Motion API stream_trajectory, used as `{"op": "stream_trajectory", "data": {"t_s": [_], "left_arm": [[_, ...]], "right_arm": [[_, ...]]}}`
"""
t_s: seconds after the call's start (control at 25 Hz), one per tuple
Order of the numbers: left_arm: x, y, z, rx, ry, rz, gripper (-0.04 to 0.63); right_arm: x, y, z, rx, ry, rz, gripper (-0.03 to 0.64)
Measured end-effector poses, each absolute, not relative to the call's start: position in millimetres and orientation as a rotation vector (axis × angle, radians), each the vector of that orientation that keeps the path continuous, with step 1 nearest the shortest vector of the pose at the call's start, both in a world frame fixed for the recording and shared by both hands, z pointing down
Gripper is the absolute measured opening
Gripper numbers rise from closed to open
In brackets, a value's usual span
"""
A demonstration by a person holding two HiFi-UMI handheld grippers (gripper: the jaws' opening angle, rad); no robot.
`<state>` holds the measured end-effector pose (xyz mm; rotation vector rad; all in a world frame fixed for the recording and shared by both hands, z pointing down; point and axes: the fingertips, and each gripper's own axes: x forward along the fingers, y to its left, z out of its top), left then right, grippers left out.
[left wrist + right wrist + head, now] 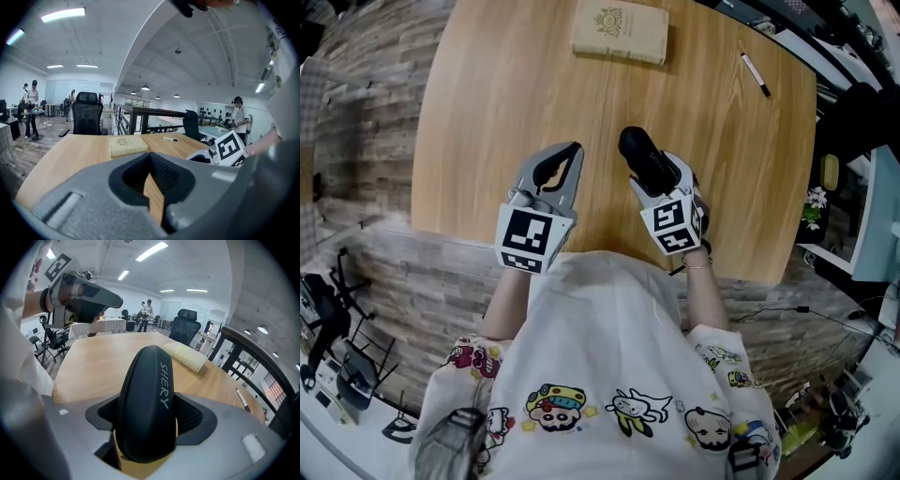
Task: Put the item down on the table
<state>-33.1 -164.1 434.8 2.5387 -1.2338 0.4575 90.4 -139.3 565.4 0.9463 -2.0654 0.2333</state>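
Note:
A black zipped case (639,152) marked SHERY (147,399) stands on its narrow edge between the jaws of my right gripper (664,180), which is shut on it. The case points away from me over the near right part of the round wooden table (487,112). Whether it touches the wood cannot be told. My left gripper (572,150) hovers beside it on the left, shut, with only a thin slit between its pads (161,173) and nothing in them.
A tan book (621,31) lies at the table's far side, and a pen (756,74) at the far right. The table's near edge runs just under both grippers. A black office chair (87,115) stands beyond the table. Gear clutters the floor at left (328,319).

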Motion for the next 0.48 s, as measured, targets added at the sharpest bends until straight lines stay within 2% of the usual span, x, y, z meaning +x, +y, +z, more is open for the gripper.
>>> {"op": "stream_trajectory", "data": {"t_s": [0.48], "left_arm": [[-30, -159, 446, 2.527, -1.224, 0.468, 0.000]], "right_arm": [[82, -127, 600, 0.826, -2.029, 0.236, 0.341]]}}
